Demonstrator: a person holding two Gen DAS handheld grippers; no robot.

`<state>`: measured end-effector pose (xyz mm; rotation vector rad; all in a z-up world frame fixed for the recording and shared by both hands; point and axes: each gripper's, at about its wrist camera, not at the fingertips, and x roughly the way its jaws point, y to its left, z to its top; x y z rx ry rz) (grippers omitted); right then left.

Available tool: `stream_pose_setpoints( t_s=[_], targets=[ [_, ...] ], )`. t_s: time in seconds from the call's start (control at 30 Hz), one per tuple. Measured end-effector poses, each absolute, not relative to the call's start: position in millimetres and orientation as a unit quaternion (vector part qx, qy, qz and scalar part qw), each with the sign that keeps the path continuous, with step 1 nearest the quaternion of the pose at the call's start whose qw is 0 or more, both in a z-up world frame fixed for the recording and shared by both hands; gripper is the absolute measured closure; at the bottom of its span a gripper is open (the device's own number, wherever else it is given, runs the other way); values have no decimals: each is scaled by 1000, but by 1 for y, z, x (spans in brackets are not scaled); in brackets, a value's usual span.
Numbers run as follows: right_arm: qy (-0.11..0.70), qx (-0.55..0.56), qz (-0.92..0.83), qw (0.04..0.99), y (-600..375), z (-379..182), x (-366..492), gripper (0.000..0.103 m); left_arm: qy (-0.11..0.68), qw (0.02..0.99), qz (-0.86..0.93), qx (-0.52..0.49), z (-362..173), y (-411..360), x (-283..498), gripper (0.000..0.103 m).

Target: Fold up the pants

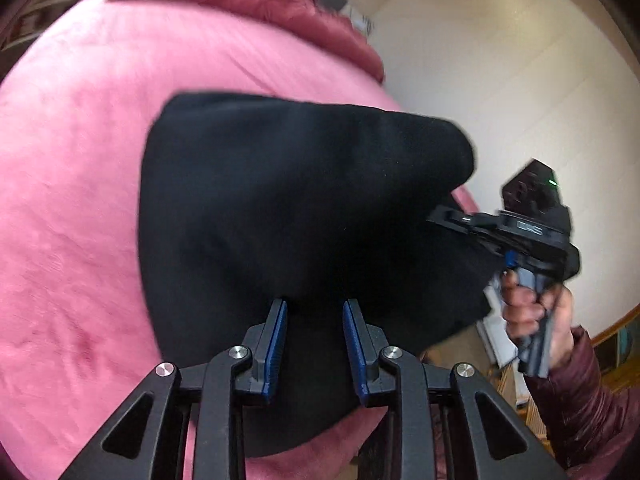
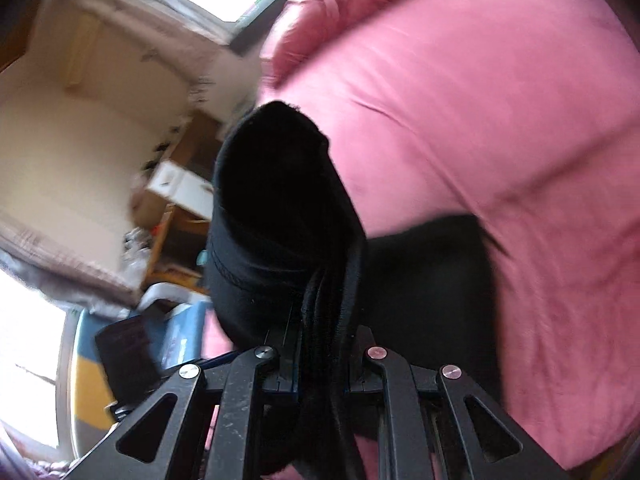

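Pink bedspread (image 1: 80, 200) lies under both tools; left gripper (image 1: 315, 312) gapes, released, over black pants (image 1: 280, 184); right gripper (image 2: 326, 332) clenches them.

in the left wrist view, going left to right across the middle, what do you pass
pink bedspread → black pants → right gripper, its fingers hidden in the pants' edge → hand gripping its handle

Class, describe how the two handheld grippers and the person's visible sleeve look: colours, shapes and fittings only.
The left gripper has black angular linkage arms with triangular cut-outs, round silver bolts at the pivots and blue ribbed pads lining the jaws. The right gripper has the same black linkage and silver bolts; from the left wrist view its boxy black body shows a small green light. The sleeve is dark red and quilted.
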<state>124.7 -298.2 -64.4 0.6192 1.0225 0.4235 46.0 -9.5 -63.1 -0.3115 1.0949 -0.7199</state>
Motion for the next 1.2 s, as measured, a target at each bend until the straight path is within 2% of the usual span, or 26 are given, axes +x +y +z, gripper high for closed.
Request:
stream_pose_setpoints(
  t_s=[0.17, 0.23, 0.33, 0.37, 0.4, 0.47, 0.6, 0.83, 0.87, 0.93, 0.97, 1.2],
  targets=[
    [507, 318, 167, 784, -320, -120, 135, 88, 538, 767, -329, -118, -83, -34, 47, 74],
    [501, 336, 168, 780, -326, -124, 134, 88, 538, 767, -332, -113, -83, -39, 47, 74],
    [488, 340, 154, 789, -331, -115, 126, 80, 540, 765, -332, -115, -84, -41, 57, 74],
    [482, 337, 146, 795, -334, -107, 119, 72, 540, 763, -333, -122, -83, -39, 56, 74],
    [475, 337, 141, 800, -338, -100, 113, 57, 539, 763, -334, -127, -82, -37, 56, 74],
    [459, 332, 123, 815, -351, -83, 99, 42, 534, 764, -336, -133, -79, -34, 56, 74],
    [450, 308, 110, 831, -364, -61, 92, 42, 514, 775, -342, -138, -68, -23, 44, 74],
    [432, 323, 119, 834, -349, -47, 139, 42, 483, 799, -337, -124, -53, -7, 40, 74],
    [432, 324, 121, 833, -344, -46, 150, 43, 487, 799, -331, -121, -54, -10, 41, 74],
    [439, 321, 125, 830, -336, -48, 164, 63, 503, 790, -330, -117, -61, -13, 43, 74],
    [448, 313, 132, 827, -329, -50, 173, 95, 513, 784, -330, -113, -64, -16, 44, 74],
    [440, 204, 96, 869, -312, -37, 191, 100, 544, 754, -359, -79, -87, -41, 37, 74]
  ],
)
